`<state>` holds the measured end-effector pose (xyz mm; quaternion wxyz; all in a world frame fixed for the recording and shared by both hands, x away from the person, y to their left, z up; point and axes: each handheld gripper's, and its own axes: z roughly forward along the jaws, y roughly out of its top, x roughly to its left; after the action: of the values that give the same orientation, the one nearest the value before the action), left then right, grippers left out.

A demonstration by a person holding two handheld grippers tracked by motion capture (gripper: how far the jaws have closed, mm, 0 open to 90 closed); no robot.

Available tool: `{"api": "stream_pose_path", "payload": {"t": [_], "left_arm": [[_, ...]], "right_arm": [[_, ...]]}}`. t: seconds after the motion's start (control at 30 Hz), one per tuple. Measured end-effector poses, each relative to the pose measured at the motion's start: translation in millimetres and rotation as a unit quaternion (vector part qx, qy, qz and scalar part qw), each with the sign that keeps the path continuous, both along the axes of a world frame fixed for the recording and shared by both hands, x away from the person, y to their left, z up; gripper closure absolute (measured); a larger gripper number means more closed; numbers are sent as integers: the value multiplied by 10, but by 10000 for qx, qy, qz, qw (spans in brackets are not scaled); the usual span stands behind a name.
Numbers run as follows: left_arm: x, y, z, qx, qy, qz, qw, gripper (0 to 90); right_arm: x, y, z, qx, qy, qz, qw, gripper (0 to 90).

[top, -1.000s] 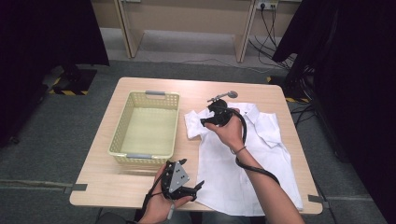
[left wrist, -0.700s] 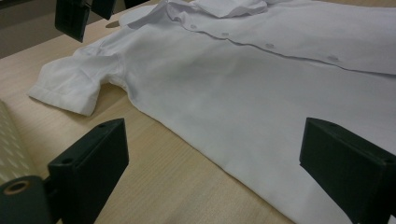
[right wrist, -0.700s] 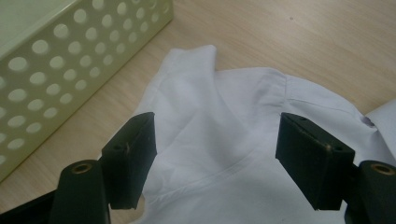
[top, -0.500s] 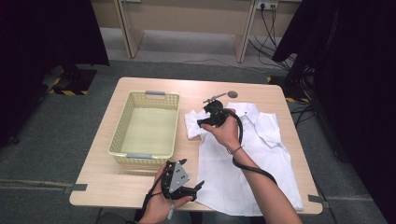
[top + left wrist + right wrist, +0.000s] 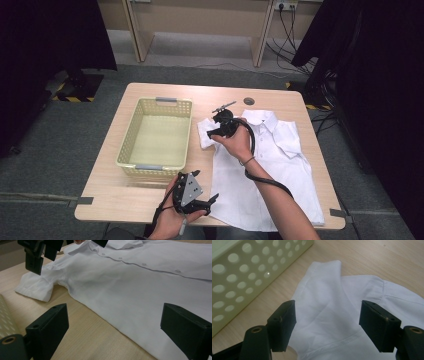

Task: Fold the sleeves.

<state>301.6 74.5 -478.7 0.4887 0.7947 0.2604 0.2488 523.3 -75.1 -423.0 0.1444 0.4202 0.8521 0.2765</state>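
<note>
A white short-sleeved shirt (image 5: 280,160) lies spread flat on the right half of the wooden table (image 5: 125,200), collar toward the far edge. My right gripper (image 5: 216,132) hovers over its left sleeve (image 5: 204,134), open. In the right gripper view (image 5: 327,315) the jaws straddle the folded sleeve (image 5: 324,290) without pressing it. My left gripper (image 5: 202,202) rests open near the front edge beside the shirt's lower left hem. In the left gripper view (image 5: 113,320) its jaws stand wide, with the shirt body (image 5: 120,290) lying ahead and the right gripper (image 5: 37,255) at the upper left.
An empty pale yellow perforated basket (image 5: 127,150) stands on the left half of the table, its wall (image 5: 242,270) close to the sleeve. A round cable hole (image 5: 248,101) sits near the far edge. Bare wood lies between basket and shirt.
My right gripper has edged slightly left over the sleeve. The left gripper and the shirt have stayed put.
</note>
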Motion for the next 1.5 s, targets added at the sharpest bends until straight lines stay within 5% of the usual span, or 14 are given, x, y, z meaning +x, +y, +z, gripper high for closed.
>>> {"api": "stream_pose_path", "payload": {"t": [0.97, 1.5], "left_arm": [[-3, 0, 0, -8, -4, -13, 10000, 72], [-9, -6, -2, 20, -32, -26, 10000, 72]], "right_arm": [[29, 288, -324, -144, 198, 328, 9992, 415], [60, 266, -364, 244, 277, 362, 9987, 783]]}}
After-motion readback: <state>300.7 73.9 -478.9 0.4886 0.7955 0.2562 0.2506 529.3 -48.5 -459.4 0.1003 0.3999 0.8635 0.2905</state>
